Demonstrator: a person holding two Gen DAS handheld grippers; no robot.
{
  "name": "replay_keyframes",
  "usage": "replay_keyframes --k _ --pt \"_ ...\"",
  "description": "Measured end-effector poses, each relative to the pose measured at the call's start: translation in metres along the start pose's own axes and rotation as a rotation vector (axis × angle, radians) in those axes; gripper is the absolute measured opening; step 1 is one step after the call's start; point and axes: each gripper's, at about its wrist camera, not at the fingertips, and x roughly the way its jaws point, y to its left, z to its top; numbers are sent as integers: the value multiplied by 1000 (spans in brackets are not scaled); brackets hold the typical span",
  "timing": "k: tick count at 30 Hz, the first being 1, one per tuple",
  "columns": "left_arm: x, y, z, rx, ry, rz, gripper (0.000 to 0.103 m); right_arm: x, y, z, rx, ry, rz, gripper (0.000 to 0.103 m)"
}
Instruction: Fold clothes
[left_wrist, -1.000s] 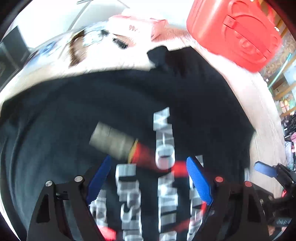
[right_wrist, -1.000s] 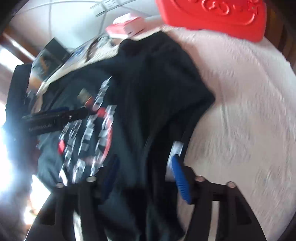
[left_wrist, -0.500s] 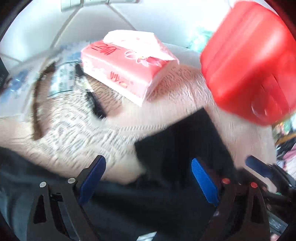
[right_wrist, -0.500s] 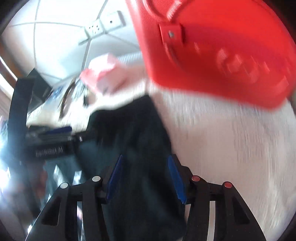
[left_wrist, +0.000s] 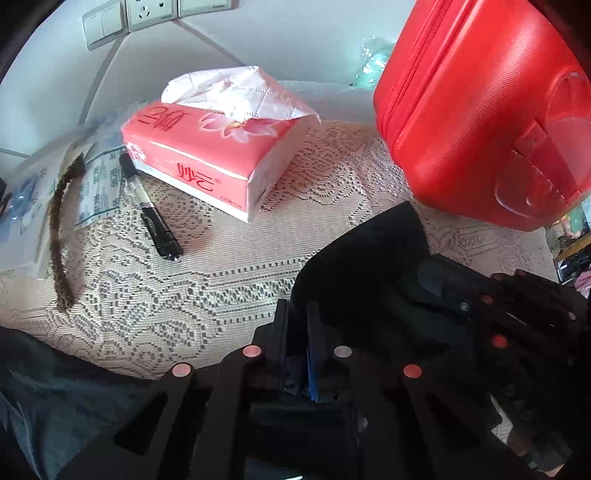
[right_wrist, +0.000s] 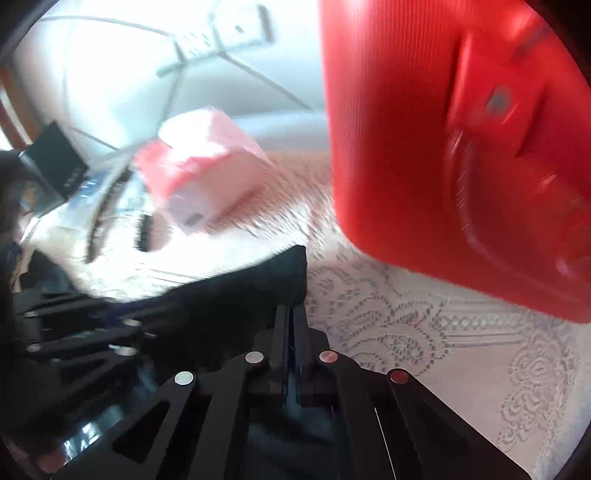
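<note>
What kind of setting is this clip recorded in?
Most likely a room in a home. A lace cloth covers the surface, with a pink tissue pack and a red suitcase on it, and wall sockets behind. Both grippers are shut on the black shirt.

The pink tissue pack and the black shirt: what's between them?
Only bare lace tablecloth lies between the tissue pack and the black shirt, seen in the left wrist view.

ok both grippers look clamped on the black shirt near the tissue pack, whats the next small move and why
Probably lift both ends together and draw the black shirt back, away from the tissue pack. The left gripper and right gripper are each shut on its edge, and the red suitcase crowds the far side.
</note>
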Motion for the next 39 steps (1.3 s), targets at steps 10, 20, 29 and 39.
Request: replay_keyframes --k 10,20,29,39 --pt "-92 27 -93 114 -40 -67 9 -118 4 -92 -206 -59 150 5" --pt "-75 43 -112 -8 72 -44 52 -99 -32 -124 114 88 117 31" --pt "-31 17 -101 72 72 81 69 -39 -21 -103 190 142 64 21" --pt "-75 109 -139 -155 44 140 89 -62 -53 -117 244 123 4 11"
